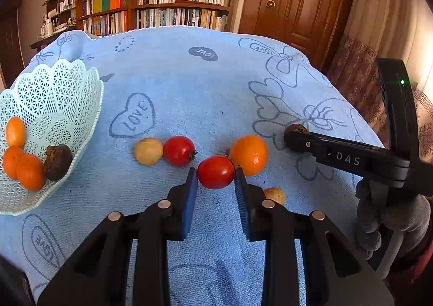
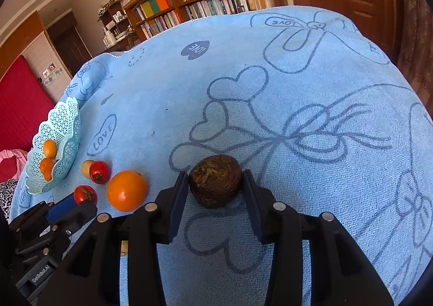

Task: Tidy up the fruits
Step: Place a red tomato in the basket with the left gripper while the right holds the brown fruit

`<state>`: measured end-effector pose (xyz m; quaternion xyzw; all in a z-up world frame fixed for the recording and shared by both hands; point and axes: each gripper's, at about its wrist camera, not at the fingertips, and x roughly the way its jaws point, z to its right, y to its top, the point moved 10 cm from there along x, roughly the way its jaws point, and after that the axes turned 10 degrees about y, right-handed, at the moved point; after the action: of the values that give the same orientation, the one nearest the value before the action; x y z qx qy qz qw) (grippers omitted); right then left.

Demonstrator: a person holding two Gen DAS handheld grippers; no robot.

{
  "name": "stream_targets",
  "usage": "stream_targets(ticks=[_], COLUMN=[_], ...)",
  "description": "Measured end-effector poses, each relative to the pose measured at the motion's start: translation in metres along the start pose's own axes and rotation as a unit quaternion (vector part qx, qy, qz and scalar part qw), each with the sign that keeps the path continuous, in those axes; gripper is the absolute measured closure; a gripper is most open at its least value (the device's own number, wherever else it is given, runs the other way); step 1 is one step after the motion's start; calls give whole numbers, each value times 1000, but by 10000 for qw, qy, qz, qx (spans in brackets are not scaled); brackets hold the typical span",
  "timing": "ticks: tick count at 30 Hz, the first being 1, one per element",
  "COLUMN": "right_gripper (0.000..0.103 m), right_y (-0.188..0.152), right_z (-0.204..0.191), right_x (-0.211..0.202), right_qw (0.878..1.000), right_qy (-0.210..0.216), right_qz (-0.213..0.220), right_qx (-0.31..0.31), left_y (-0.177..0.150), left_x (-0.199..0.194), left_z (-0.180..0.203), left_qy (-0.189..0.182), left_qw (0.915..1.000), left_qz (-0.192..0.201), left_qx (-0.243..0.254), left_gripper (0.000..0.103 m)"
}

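In the left wrist view, the left gripper [image 1: 216, 173] stands partly open with a red tomato [image 1: 215, 172] between its fingers at frame centre, apparently touching both; a second tomato [image 1: 179, 150], two pale fruits [image 1: 148, 151], one orange [image 1: 249, 155] lie on the blue towel [image 1: 189, 84], while the white basket [image 1: 54, 89] at left holds three oranges and one brown fruit [image 1: 58, 162], bookshelves [image 1: 162, 2] behind. In the right wrist view, the right gripper [image 2: 215, 180] brackets one brown fruit [image 2: 215, 181] at centre, fingers alongside it; whether they grip cannot be told.

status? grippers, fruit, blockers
Left gripper straddles red tomato; right gripper straddles brown fruit. Neither lifted. Orange touches tomato.
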<state>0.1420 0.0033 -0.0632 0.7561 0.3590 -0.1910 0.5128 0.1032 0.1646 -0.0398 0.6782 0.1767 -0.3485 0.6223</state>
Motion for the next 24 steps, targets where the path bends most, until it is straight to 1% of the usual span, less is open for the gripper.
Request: stream_targets(ticks=[9,12,19,24], right_gripper=[62,62,62,62], right_y=[0,0,0,0], right_z=[0,0,0,0], right_x=[0,0,0,0], right_qw=[10000,10000,10000,10000], right_qy=[-18,-23,-20,-21], right_qz=[12,13,13,14], right_qx=[-18,-24,-22,-24], left_y=[11,15,31,41], left_x=[-24,-30,-43,-37], left_z=[-39,-55,-101,-132], left_qy=[208,328,852,1157], left_qw=[9980,9967,9903,9857], left_qz=[243,311,570,559], left_qx=[-539,-680,-942,-1093], left_gripper=[74,74,74,74])
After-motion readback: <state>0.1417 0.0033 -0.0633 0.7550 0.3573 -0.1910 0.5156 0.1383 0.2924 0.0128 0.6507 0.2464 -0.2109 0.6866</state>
